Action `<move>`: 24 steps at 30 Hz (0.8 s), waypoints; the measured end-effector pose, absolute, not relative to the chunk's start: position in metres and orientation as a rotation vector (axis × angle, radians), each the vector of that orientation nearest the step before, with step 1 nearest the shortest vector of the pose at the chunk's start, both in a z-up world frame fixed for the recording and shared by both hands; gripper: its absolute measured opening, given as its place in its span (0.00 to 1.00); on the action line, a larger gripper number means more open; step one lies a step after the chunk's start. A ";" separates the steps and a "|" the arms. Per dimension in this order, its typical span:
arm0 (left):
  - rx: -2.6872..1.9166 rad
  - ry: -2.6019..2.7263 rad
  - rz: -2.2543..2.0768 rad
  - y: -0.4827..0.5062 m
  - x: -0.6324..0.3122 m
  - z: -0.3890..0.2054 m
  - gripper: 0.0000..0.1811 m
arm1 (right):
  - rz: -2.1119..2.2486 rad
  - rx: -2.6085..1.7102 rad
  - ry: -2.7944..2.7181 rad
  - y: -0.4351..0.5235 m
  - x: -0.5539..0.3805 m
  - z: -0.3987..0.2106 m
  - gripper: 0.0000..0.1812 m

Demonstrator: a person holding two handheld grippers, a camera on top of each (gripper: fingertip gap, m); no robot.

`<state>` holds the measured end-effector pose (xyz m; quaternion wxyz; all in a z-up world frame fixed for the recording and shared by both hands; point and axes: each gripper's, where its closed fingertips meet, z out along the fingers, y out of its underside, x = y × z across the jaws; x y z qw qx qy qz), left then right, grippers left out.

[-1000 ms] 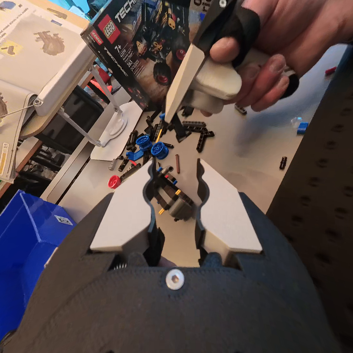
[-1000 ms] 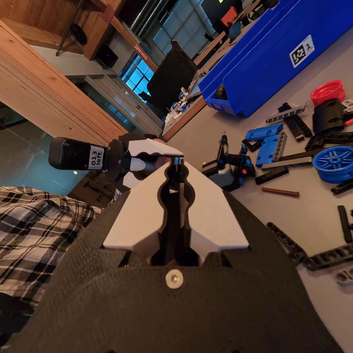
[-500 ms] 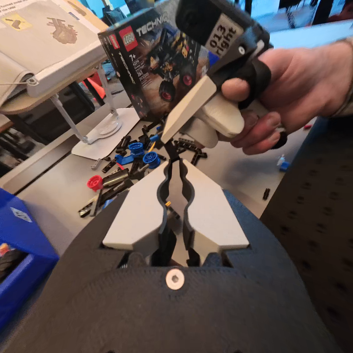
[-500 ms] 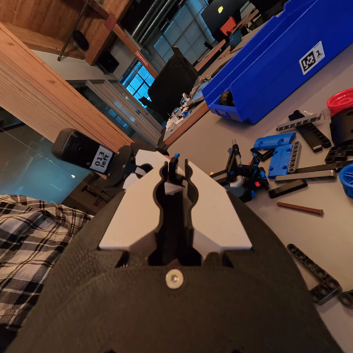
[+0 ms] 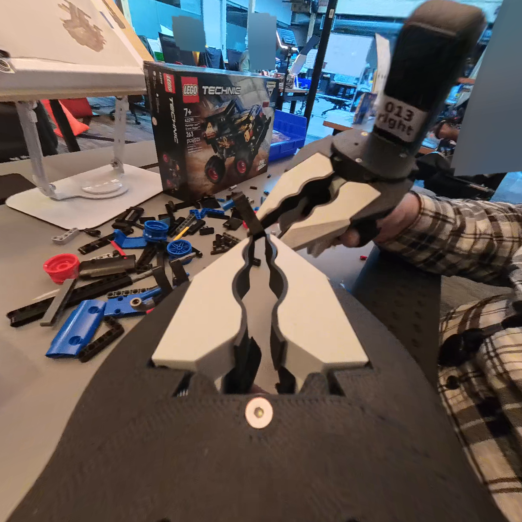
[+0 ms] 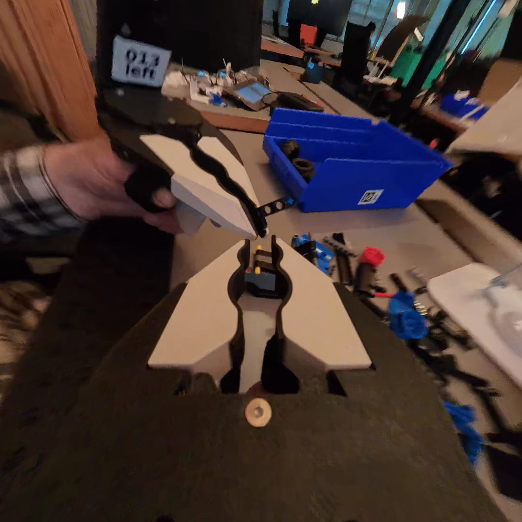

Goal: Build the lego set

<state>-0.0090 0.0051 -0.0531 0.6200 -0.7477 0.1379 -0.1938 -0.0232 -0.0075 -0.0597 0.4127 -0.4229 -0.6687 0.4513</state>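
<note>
The lego set point(image 5: 175, 226) is spread as loose parts over the grey table point(image 5: 25, 251), in front of its upright box point(image 5: 214, 135). The box and an instruction booklet point(image 5: 70, 42) propped on a white stand point(image 5: 84, 195) are shown only in the left wrist view. A blue bin point(image 6: 353, 175) holding black tyres point(image 6: 302, 165) is shown only in the right wrist view, which is blurred towards its edges. The left gripper point(image 5: 257, 238) is pressed together at its tips, and a black beam point(image 5: 245, 211) is pinched there and held clear of the table. In the right wrist view a blue pin point(image 6: 290, 201) is seen at the beam's far end. The right gripper point(image 6: 259, 243) is held slightly spread with nothing gripped, its tips just beside the left gripper's tips. Whether they touch cannot be told. Through that gap a partly built assembly point(image 6: 261, 278) is seen lying on the table. A red wheel hub point(image 5: 60, 265) and a blue wheel hub point(image 5: 179, 248) are seen among the loose parts.
</note>
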 end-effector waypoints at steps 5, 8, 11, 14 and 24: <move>-1.751 0.299 -0.556 0.002 -0.005 -0.057 0.03 | 0.690 -0.763 -1.713 -0.008 -0.023 -0.061 0.08; -1.750 0.308 -0.665 -0.002 0.003 -0.056 0.03 | 0.590 -0.653 -1.733 -0.014 -0.020 -0.063 0.10; -1.777 0.333 -0.685 -0.002 0.006 -0.059 0.03 | 0.566 -0.627 -1.747 -0.013 -0.018 -0.064 0.07; -1.817 0.370 -0.661 -0.001 0.007 -0.064 0.03 | 0.553 -0.624 -1.771 -0.012 -0.017 -0.069 0.07; -1.907 0.500 -0.581 -0.002 0.009 -0.074 0.04 | 0.483 -0.574 -1.817 -0.012 -0.014 -0.078 0.06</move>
